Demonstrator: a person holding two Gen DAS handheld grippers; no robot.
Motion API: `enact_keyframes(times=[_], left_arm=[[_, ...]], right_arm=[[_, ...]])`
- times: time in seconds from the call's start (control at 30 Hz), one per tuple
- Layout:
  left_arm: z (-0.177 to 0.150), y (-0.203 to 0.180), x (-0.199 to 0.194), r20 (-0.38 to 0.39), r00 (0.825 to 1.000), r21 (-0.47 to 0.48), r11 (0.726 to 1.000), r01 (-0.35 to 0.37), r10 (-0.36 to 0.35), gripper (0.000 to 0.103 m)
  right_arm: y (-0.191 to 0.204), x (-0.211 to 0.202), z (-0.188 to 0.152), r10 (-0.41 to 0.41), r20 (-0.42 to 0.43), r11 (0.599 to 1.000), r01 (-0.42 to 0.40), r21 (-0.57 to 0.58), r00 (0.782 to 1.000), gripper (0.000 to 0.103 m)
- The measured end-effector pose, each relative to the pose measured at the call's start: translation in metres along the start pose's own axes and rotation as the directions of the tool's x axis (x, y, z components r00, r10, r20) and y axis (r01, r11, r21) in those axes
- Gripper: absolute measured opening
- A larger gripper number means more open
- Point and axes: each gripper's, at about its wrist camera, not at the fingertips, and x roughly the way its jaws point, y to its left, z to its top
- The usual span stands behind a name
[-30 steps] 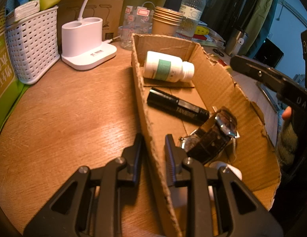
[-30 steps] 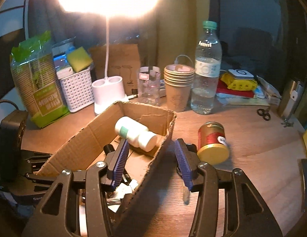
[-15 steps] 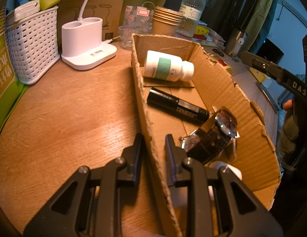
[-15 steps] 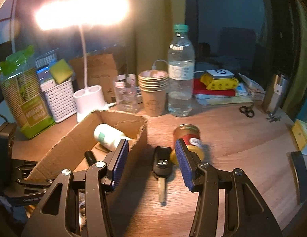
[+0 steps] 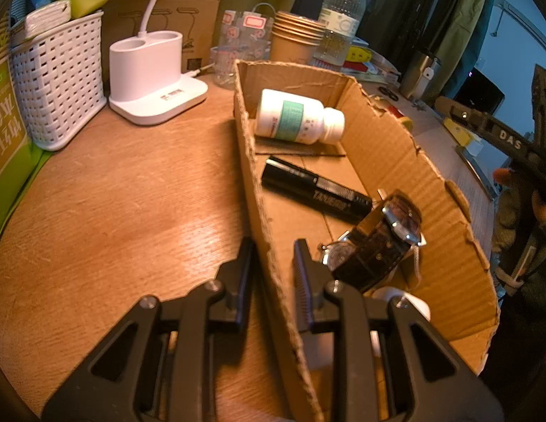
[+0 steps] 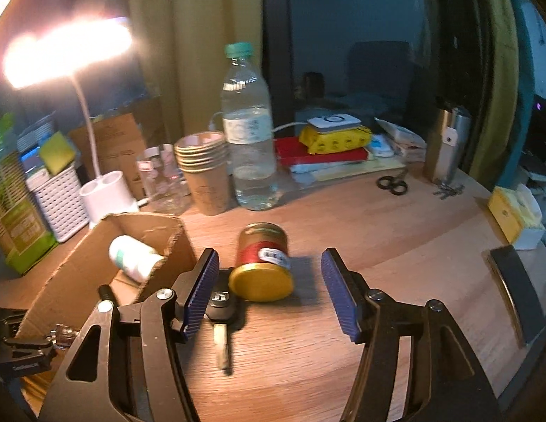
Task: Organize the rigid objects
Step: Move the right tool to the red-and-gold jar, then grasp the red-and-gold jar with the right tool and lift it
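Note:
My left gripper is shut on the near side wall of the cardboard box. Inside the box lie a white pill bottle, a black tube and a dark-strapped watch. In the right wrist view, my right gripper is open and empty just above the table. A red jar with a gold lid lies on its side between its fingers. A black car key lies by the left finger. The box is to the left.
At the back stand a water bottle, stacked paper cups, a white lamp base and a white basket. Scissors, a yellow pack and a steel cylinder are at the right.
My right gripper swung right, away from the box wall, and opened wider around the red jar. My left gripper and the box stayed still.

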Motion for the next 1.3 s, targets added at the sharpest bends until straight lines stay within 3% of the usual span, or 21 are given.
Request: enact_keyframes(times=[0.17,0.7,1.07,1.3], left_arm=[[0.0,0.0,0.0,0.0,1.0,0.0,1.0,0.0,0.0,0.025],[0.0,0.0,0.0,0.0,1.0,0.0,1.0,0.0,0.0,0.025],[0.0,0.0,0.0,0.0,1.0,0.0,1.0,0.0,0.0,0.025],[0.0,0.0,0.0,0.0,1.0,0.0,1.0,0.0,0.0,0.025]], right_arm=[[-0.01,0.014,-0.002,-0.018,-0.029,1.0,0.019,0.019,0.999,0.064],[0.001,0.06,-0.004,0.08,-0.113,0.996,-0.077,0.035,0.99,0.064],[0.01,0.089,-0.009,0.054,-0.199,0.998,-0.055,0.002,0.979,0.062],[0.008,0.08,-0.009,0.05,-0.161,0.999,-0.05,0.003,0.986,0.06]])
